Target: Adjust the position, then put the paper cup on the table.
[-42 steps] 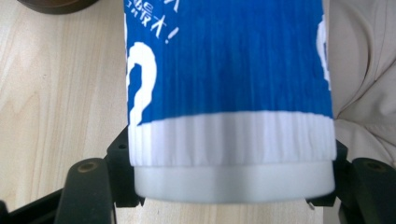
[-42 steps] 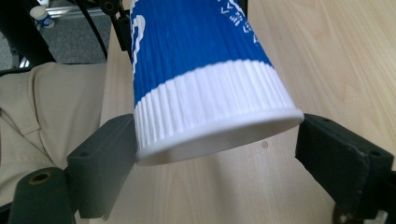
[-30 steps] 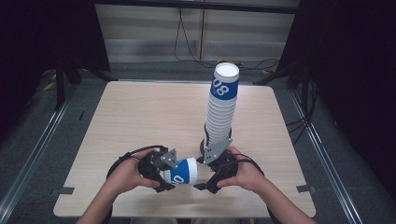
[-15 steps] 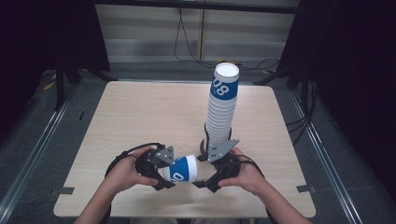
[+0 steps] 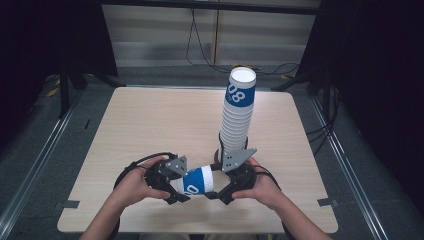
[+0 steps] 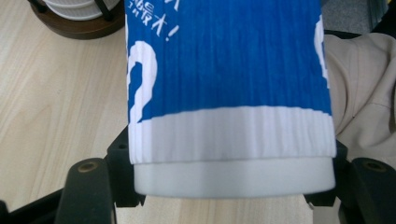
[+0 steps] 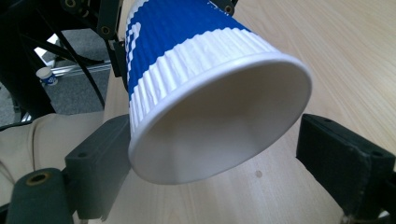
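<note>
A blue and white ribbed paper cup (image 5: 197, 181) lies on its side just above the table's near edge, between my two grippers. My left gripper (image 5: 181, 187) is shut on the cup's narrow base end; in the left gripper view the cup (image 6: 229, 70) sits pinched between both black jaws of that left gripper (image 6: 229, 161). My right gripper (image 5: 221, 189) stands open around the cup's open mouth. In the right gripper view the cup's rim (image 7: 219, 116) rests against the left jaw, while the right jaw stands apart from it, so the right gripper (image 7: 224, 151) is not pressing.
A tall stack of matching cups (image 5: 239, 110) stands upside down on a round wooden base (image 6: 79, 23) just beyond my right hand. The light wooden table (image 5: 150, 120) is bare to the left and far side. Dark floor and rails surround it.
</note>
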Motion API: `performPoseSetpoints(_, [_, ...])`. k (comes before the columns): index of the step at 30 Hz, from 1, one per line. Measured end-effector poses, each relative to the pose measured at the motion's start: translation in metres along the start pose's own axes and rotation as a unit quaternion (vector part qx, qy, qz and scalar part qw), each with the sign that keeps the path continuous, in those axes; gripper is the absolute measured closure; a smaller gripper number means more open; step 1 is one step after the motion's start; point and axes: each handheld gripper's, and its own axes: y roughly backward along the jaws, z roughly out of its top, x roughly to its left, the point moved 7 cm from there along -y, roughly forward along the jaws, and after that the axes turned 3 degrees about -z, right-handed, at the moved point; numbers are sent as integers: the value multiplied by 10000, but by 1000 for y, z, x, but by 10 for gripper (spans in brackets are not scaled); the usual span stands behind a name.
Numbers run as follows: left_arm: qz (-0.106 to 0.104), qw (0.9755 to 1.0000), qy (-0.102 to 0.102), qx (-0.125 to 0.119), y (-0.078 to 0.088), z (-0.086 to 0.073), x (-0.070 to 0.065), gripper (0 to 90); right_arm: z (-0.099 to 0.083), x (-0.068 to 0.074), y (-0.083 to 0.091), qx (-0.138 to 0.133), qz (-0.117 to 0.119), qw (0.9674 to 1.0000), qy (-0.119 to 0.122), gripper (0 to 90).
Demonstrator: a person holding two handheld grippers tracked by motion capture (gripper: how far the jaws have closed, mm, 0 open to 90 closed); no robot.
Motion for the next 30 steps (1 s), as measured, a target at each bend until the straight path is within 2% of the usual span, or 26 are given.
performPoseSetpoints(3, [-7, 10000, -38, -24, -1, 0, 0, 316, 2, 1, 0, -6, 30, 10000, 31, 112])
performPoseSetpoints(4, [-122, 9999, -54, 71, 0, 0, 0, 316, 3, 0, 0, 12, 18, 10000, 55, 112])
performPoseSetpoints(7, [-9, 10000, -42, -80, -1, 1, 0, 316, 5, 0, -1, 47, 18, 9999, 128, 106])
performPoseSetpoints(8, [-148, 9999, -47, -7, 1, 0, 0, 316, 5, 0, -1, 62, 9, 9999, 159, 104])
performPoseSetpoints(11, [-6, 10000, -62, -78, 0, 1, 0, 316, 7, 0, -2, 89, -7, 9998, 187, 104])
performPoseSetpoints(15, [-56, 10000, -51, -40, 1, 0, 0, 316, 7, 1, -3, 82, 4, 9997, 222, 117])
performPoseSetpoints(16, [2, 10000, -62, -73, 0, 1, 1, 316, 7, 1, -4, 79, 12, 9997, 231, 117])
performPoseSetpoints(21, [21, 9999, -25, -101, -2, 0, 0, 316, 7, 1, -4, 97, 19, 9997, 242, 130])
performPoseSetpoints(22, [-103, 9999, -54, 0, 0, -1, 0, 316, 7, 1, -4, 110, 33, 9996, 241, 134])
performPoseSetpoints(24, [-32, 10000, 1, -26, -1, -2, 0, 316, 7, 1, -3, 107, 19, 9996, 260, 143])
performPoseSetpoints(26, [25, 10000, -39, -76, -2, -2, 2, 317, 8, 1, -3, 137, 5, 9995, 282, 152])
performPoseSetpoints(27, [-67, 10000, 7, -65, -3, -2, 1, 317, 8, 1, -3, 152, 8, 9995, 285, 156])
performPoseSetpoints(28, [-29, 10000, 17, -72, -4, -2, 1, 316, 8, 2, -2, 175, 25, 9994, 287, 159])
performPoseSetpoints(29, [-131, 9999, -6, -8, -4, -3, 1, 316, 9, 2, -2, 180, 9, 9993, 319, 163])
performPoseSetpoints(30, [-39, 10000, 2, -38, -5, -3, 1, 316, 9, 2, -2, 200, 12, 9993, 327, 166])
